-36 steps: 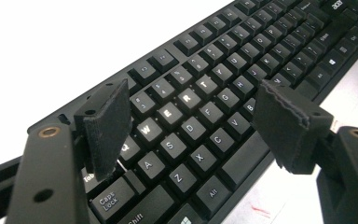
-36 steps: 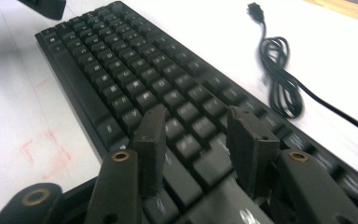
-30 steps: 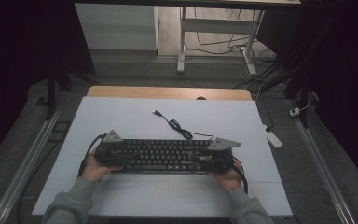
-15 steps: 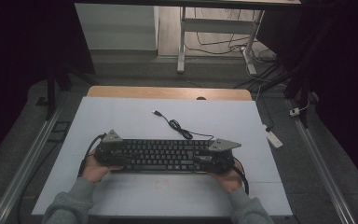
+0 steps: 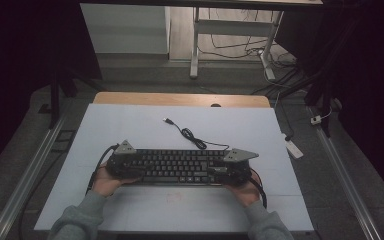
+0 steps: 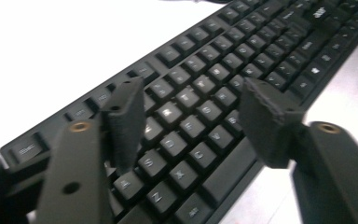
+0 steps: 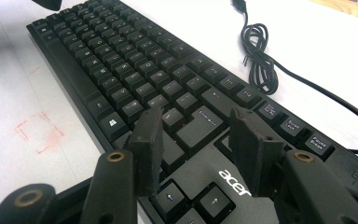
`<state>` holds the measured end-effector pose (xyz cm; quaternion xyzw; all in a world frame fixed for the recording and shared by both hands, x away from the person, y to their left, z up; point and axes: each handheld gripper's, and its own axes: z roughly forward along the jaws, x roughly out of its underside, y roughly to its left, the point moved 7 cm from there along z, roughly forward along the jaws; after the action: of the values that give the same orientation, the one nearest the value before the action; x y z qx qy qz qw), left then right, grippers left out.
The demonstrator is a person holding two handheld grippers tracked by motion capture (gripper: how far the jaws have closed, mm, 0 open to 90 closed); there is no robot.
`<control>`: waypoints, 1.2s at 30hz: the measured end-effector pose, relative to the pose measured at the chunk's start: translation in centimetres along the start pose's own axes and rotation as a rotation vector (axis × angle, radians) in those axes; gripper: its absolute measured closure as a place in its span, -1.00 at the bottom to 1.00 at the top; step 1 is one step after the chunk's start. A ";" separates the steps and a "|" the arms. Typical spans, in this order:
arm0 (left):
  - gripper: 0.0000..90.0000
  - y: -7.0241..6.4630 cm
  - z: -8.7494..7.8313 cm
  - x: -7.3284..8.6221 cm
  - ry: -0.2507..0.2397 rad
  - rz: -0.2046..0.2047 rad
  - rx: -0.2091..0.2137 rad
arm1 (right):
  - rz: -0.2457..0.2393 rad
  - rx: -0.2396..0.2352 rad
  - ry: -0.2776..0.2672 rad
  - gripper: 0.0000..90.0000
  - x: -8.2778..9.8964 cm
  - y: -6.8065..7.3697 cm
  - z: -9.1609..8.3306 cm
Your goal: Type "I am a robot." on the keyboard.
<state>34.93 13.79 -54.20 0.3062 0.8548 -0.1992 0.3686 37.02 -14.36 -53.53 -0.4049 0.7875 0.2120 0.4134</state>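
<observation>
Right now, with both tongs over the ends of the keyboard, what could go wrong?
1. The left tongs and right tongs hang open over the keyboard; closing here could press or pinch keys rather than grip the case.
2. The cable lies loosely coiled behind it, its plug free; moving the keyboard could drag it.
3. Lifting one end first could tilt the keyboard.

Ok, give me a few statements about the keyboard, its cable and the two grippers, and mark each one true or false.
1. The black keyboard lies flat on the white table. True.
2. Its cable is plugged into a socket. False: the plug end lies loose on the table.
3. The left gripper has its jaws spread above the keys. True.
4. The right gripper is over the keyboard's escape-key end. False: it is over the arrow-key end, by the acer logo.
</observation>
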 end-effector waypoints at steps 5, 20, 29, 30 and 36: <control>0.37 -0.9 0.6 0.0 0.011 0.029 0.026 | 0.001 0.000 0.004 0.22 0.0 0.0 0.0; 0.98 -2.5 3.3 0.5 0.086 0.081 0.060 | -0.004 0.000 0.019 0.21 0.2 0.0 0.2; 0.98 -2.7 3.7 0.7 0.112 0.095 0.051 | -0.006 -0.002 0.021 0.21 0.2 0.0 0.3; 0.98 -2.7 3.8 0.7 0.114 0.098 0.049 | -0.006 -0.002 0.021 0.21 0.2 0.0 0.3; 0.98 -2.6 3.9 0.8 0.123 0.100 0.045 | -0.005 -0.001 0.018 0.21 0.2 0.0 0.2</control>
<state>34.70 10.02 -57.04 0.3684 0.8547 -0.1804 0.3180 37.08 -14.30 -53.84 -0.4088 0.7903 0.2076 0.4065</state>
